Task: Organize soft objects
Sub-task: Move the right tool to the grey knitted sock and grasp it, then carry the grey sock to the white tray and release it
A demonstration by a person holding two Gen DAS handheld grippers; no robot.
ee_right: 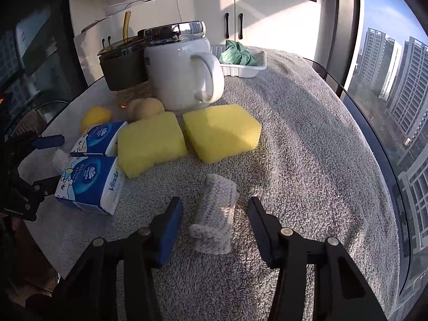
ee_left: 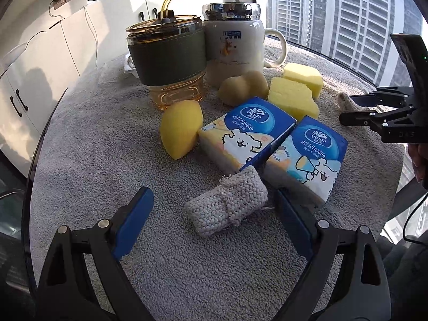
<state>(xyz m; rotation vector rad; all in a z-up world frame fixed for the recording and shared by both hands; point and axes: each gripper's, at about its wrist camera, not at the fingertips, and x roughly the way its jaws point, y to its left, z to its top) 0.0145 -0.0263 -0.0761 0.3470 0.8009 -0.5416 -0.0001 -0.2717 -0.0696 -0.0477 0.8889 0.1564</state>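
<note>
From the left wrist I see my left claw spread wide, gripping nothing, with a rolled woven cloth lying between its fingers on the grey worktop. Just beyond sit two tissue packs.

From the right wrist, my right claw is also wide open and empty around a second woven roll, yellow sponges farther off.

Ahead of the jaws, sitting on the towel: 2 tissue packs, 2 yellow sponge blocks, 2 egg-shaped sponges – 1 yellow, 1 tan. Lying btwn each pair of jaws: 1 woven cloth roll, 2 total. Standing further out: 2 cups, 1 tray.
</note>
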